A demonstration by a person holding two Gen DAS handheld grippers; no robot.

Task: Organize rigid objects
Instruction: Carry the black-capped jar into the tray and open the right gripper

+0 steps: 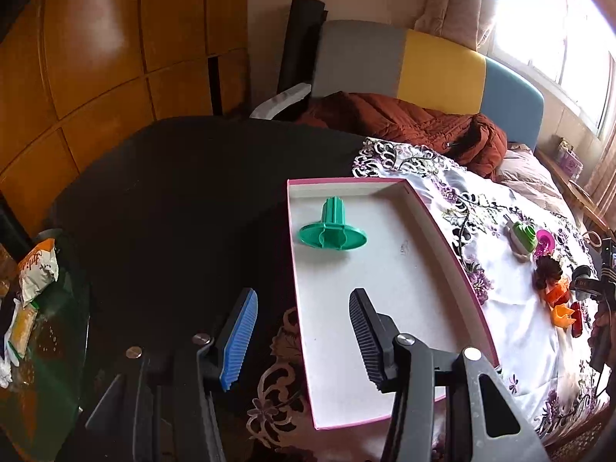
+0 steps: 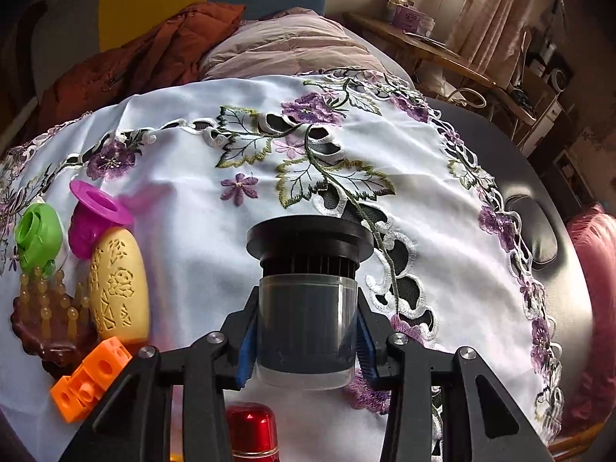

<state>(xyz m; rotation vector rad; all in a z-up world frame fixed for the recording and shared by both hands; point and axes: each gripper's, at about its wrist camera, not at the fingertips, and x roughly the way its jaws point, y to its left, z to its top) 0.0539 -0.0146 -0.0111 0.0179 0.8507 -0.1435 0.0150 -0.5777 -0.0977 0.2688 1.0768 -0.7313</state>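
A white embroidered cloth covers the bench. The pink-rimmed box holds one green plastic piece (nothing else). The left hand-held gripper hangs apart over it; the right hand-held gripper clamps a black-capped cylinder.

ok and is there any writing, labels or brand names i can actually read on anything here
Nothing reads cleanly.
Snack bag at the table's left edge: orange script, too blurred to read.
Yellow oval piece: embossed symbols and shapes, not legible as words.
Purple box on the far wooden ledge: print too small to read.
Pink-rimmed tray, green piece and the cylinder in the right gripper: no text visible.
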